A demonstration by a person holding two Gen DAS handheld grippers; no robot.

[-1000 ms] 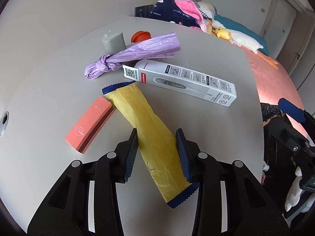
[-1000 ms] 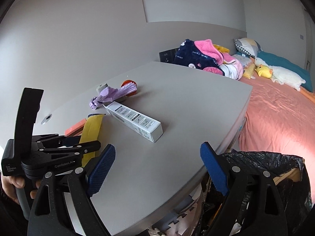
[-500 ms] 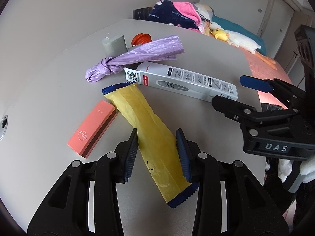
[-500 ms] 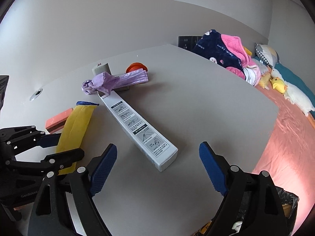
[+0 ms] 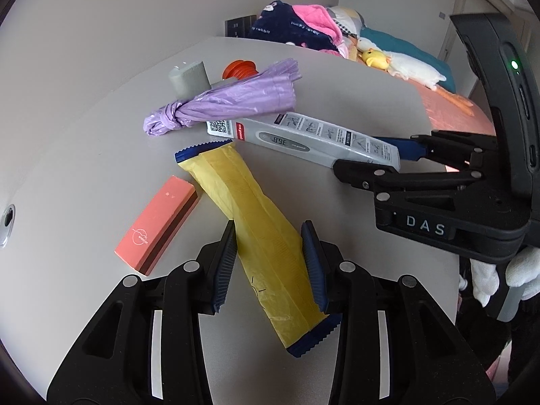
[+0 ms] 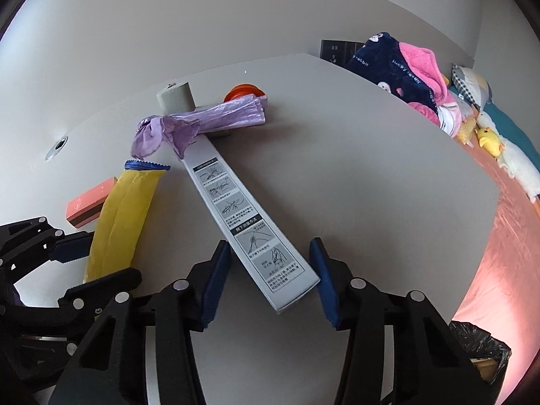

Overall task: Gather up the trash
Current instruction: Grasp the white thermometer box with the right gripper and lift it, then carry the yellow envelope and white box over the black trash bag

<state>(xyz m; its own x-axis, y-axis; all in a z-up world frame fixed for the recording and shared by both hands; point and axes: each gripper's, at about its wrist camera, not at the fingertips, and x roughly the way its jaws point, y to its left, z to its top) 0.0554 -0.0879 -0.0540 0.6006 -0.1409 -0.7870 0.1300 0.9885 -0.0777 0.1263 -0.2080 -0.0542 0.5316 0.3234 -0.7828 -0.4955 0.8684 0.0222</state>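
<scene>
Centrally, a grey table (image 6: 354, 175) fills both views. Low in the frame in the right wrist view, the right gripper (image 6: 268, 278) straddles the near end of a white thermometer box (image 6: 243, 216), its jaws just closing, pads apparently not yet pressing. Bottom centre of the left wrist view, the left gripper (image 5: 270, 270) is clenched on a yellow wrapper (image 5: 249, 216). A knotted purple bag (image 5: 229, 104) and a coral box (image 5: 158, 222) lie nearby.

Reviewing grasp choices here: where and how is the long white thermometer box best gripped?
Grip the white thermometer box near its free near end, across its narrow width, coming down from above. It lies flat, and its far end sits under the purple bag.
</scene>
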